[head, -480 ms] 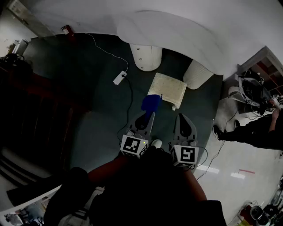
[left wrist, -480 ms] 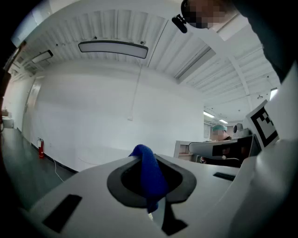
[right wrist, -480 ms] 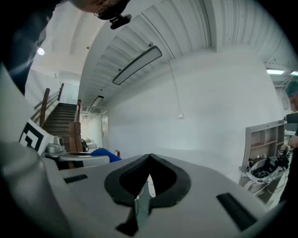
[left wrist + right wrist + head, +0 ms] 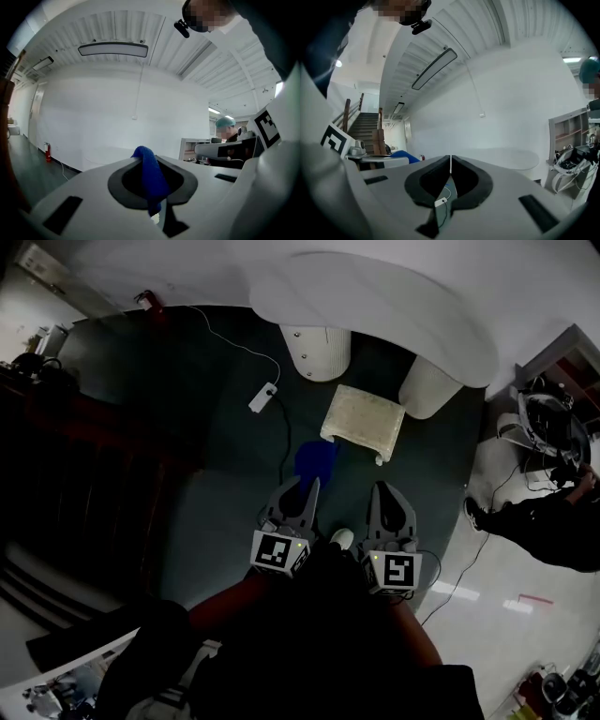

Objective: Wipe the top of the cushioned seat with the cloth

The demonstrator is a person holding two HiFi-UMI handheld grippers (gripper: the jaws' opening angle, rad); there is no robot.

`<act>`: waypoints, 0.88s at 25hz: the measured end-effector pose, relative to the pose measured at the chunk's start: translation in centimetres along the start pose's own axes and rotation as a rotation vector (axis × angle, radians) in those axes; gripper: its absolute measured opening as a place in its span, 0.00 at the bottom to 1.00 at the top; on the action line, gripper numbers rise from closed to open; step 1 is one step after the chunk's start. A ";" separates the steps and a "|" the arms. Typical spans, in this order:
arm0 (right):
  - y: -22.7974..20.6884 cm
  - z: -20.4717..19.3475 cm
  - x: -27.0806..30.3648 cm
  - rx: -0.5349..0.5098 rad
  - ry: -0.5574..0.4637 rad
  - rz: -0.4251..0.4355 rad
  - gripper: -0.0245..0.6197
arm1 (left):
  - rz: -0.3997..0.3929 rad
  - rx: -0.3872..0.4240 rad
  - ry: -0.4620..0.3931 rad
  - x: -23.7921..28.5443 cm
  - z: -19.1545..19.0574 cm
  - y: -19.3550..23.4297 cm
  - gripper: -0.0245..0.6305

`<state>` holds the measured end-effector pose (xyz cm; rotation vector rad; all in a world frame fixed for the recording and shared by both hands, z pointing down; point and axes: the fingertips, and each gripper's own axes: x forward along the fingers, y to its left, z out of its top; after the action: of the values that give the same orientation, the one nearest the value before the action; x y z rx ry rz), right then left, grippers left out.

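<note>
Head view: the left gripper (image 4: 307, 486) carries a bunched blue cloth (image 4: 315, 461) at its tip, over the dark floor (image 4: 216, 456). The cloth is near the cream square cushioned seat (image 4: 363, 420) but apart from it. The seat sits just before the curved white table (image 4: 375, 306). The right gripper (image 4: 383, 488) is held alongside the left.
Left gripper view: jaws pinched on the cloth, which pokes up past the tips and hangs down between them.
Right gripper view: jaws pressed together, tips meeting, nothing caught between.
</note>
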<state>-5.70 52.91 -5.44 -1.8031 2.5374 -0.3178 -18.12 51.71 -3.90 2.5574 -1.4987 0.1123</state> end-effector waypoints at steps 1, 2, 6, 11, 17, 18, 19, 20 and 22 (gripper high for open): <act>-0.2 -0.1 0.2 0.000 0.003 -0.005 0.10 | 0.000 -0.002 0.001 0.3 0.0 0.1 0.09; -0.5 -0.1 0.5 -0.004 0.006 -0.008 0.10 | -0.004 -0.006 0.006 0.7 -0.2 0.2 0.09; -1.7 -0.1 2.3 -0.025 0.013 -0.027 0.10 | -0.045 -0.026 0.043 2.8 -1.3 1.0 0.09; -3.7 -0.1 5.1 -0.059 0.037 -0.073 0.10 | -0.089 -0.037 0.047 7.0 -1.0 2.0 0.09; -4.5 0.1 12.2 -0.065 0.099 -0.112 0.10 | -0.127 -0.060 0.074 12.9 -0.3 6.9 0.09; -4.5 0.4 13.5 -0.070 0.103 -0.119 0.10 | -0.145 -0.052 0.093 13.8 -0.3 7.6 0.09; -4.5 0.7 15.0 -0.072 0.104 -0.127 0.10 | -0.163 -0.048 0.117 14.8 -0.3 8.3 0.09; -4.5 1.1 16.5 -0.079 0.103 -0.134 0.10 | -0.177 -0.051 0.137 15.8 -0.4 9.1 0.09; -4.2 2.0 19.5 -0.105 0.106 -0.138 0.10 | -0.191 -0.067 0.146 17.8 -0.5 11.0 0.09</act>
<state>-8.06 33.06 -4.56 -2.0578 2.5490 -0.2948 -18.97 31.31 0.55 2.5615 -1.1810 0.2145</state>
